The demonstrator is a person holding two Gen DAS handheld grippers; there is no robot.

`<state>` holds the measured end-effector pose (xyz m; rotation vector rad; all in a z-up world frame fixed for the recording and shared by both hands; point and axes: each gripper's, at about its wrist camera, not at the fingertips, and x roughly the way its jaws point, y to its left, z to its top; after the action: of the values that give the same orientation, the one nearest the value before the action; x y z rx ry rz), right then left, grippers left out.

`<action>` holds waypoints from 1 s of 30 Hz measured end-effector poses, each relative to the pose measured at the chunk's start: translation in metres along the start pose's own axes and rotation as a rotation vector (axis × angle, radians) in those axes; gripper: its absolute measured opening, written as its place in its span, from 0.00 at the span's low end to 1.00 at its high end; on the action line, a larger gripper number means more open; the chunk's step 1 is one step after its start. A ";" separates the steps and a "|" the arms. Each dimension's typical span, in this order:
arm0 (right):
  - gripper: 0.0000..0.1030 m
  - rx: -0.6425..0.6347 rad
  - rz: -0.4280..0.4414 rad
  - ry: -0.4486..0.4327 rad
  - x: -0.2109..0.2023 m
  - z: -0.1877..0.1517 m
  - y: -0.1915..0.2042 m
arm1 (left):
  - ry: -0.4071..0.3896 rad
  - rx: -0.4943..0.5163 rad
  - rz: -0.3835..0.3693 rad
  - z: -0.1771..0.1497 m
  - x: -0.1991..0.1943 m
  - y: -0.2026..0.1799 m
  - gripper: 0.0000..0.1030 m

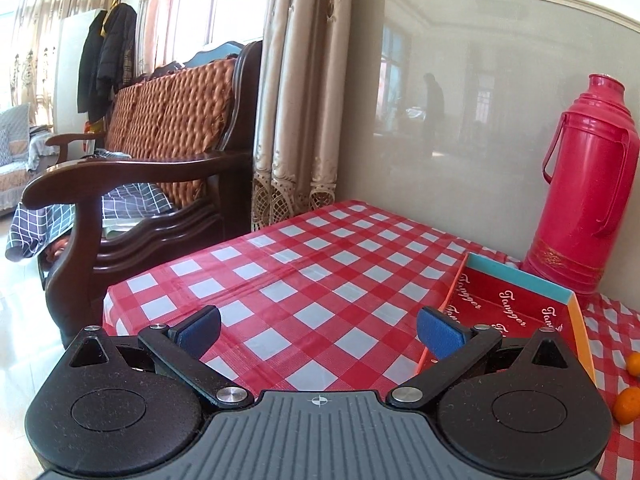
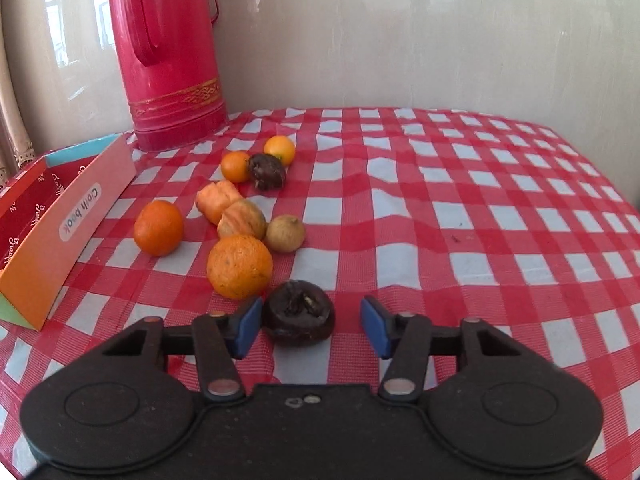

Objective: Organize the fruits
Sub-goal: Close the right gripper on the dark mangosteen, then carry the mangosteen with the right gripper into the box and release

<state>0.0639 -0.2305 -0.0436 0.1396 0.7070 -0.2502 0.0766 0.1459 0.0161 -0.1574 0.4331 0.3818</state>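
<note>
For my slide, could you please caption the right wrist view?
Right gripper straddling a dark fruit on the checked tablecloth, beside oranges and an open box.

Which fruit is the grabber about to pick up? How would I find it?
Start at the tall red thermos by the wall, then follow the heap of fruit toward the camera. Past the big orange lies a dark fruit, between the right gripper's blue pads. It is nearly black and wrinkled, unlike its orange neighbours.
</note>
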 end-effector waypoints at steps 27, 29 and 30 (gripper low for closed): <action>0.30 -0.130 0.321 -0.200 -0.041 0.023 0.097 | 0.057 -0.122 0.165 -0.004 0.013 0.069 1.00; 0.30 -0.157 0.353 -0.199 -0.040 0.027 0.116 | 0.059 -0.127 0.183 -0.005 0.015 0.078 1.00; 0.30 -0.170 0.366 -0.198 -0.038 0.028 0.126 | 0.061 -0.127 0.193 -0.006 0.016 0.082 1.00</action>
<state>0.0877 -0.1081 0.0079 0.0784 0.4922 0.1450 0.0560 0.2251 -0.0018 -0.2518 0.4861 0.5959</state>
